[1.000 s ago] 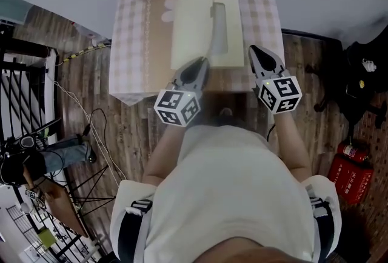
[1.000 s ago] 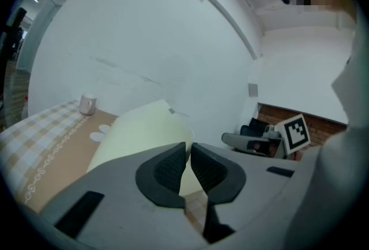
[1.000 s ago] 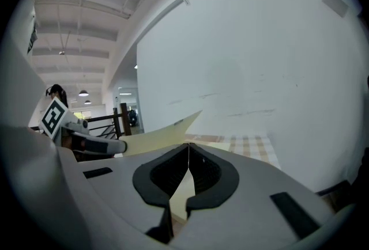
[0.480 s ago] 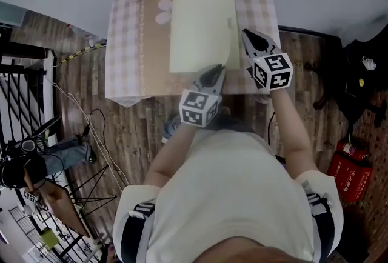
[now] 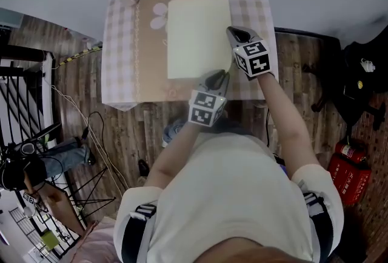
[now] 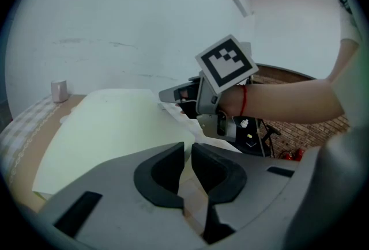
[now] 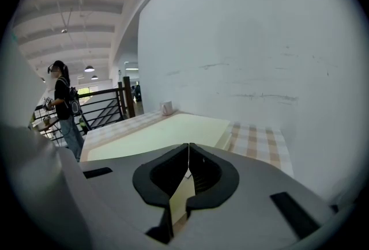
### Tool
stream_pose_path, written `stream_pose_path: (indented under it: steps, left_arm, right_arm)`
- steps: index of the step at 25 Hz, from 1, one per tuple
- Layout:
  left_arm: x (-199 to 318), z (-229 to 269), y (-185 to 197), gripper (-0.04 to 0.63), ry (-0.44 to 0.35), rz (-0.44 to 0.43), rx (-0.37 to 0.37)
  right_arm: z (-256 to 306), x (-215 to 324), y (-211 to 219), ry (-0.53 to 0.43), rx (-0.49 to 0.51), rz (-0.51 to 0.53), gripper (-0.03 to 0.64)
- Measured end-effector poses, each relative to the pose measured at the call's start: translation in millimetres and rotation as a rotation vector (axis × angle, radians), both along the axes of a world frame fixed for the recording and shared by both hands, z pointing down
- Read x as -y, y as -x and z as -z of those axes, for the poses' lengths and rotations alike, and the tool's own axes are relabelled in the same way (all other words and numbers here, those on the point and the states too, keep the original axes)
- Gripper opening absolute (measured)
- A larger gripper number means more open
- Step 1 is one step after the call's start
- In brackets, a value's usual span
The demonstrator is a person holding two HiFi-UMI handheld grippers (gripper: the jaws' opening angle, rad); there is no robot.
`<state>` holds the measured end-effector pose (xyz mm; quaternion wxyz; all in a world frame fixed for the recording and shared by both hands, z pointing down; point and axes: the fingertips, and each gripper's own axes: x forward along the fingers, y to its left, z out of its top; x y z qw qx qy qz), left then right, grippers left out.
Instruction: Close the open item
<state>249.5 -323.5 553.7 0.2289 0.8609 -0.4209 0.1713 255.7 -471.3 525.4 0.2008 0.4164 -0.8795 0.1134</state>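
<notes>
Cream box (image 5: 197,34) lies lid-down, upper centre, on the checked bench (image 5: 121,43); right hand-held gripper (image 5: 233,31) pinched shut over its right edge, left hand-held gripper (image 5: 221,76) just eased to an empty slit; I fear an unseated lid springing up.

We see a pale cream box (image 5: 199,34) on a beige-and-white checked tablecloth (image 5: 121,43) with a plain brown band (image 5: 151,49).
</notes>
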Motion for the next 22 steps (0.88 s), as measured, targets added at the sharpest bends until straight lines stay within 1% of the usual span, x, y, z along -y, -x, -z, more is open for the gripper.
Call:
stream_pose_path:
  steps: [5, 8, 10, 12, 16, 17, 18, 19, 21, 22]
  left_arm:
    - [5, -11, -7, 0.032, 0.015, -0.018, 0.039]
    - [5, -17, -9, 0.037, 0.026, -0.036, 0.05]
    - [6, -17, -10, 0.041, 0.04, -0.04, 0.051]
    - [5, -19, -12, 0.047, 0.04, -0.046, 0.054]
    - [2, -16, -15, 0.071, 0.028, -0.082, 0.085]
    - [1, -16, -17, 0.078, 0.024, -0.095, 0.081]
    - [-1, -16, -17, 0.104, 0.028, -0.101, 0.062]
    - [-2, -16, -16, 0.104, 0.039, -0.096, 0.031]
    - [-3, -12, -9, 0.104, 0.058, -0.061, -0.025]
    - [-2, -9, -2, 0.104, 0.061, -0.036, -0.036]
  right_arm:
    - [-26, 12, 8, 0.043, -0.065, 0.048, 0.0]
    - [-45, 14, 9, 0.093, -0.092, 0.065, 0.0]
    - [-53, 13, 8, 0.115, -0.082, 0.066, 0.0]
    - [-54, 13, 6, 0.113, -0.059, 0.064, 0.0]
    - [-54, 15, 7, 0.105, -0.057, 0.055, 0.0]
    - [-54, 15, 7, 0.115, -0.051, 0.046, 0.0]
    - [-55, 15, 6, 0.126, -0.045, 0.038, 0.0]
    - [-55, 15, 6, 0.134, -0.043, 0.033, 0.0]
    - [-56, 15, 6, 0.136, -0.052, 0.024, 0.0]
    - [-56, 15, 6, 0.134, -0.057, 0.017, 0.0]
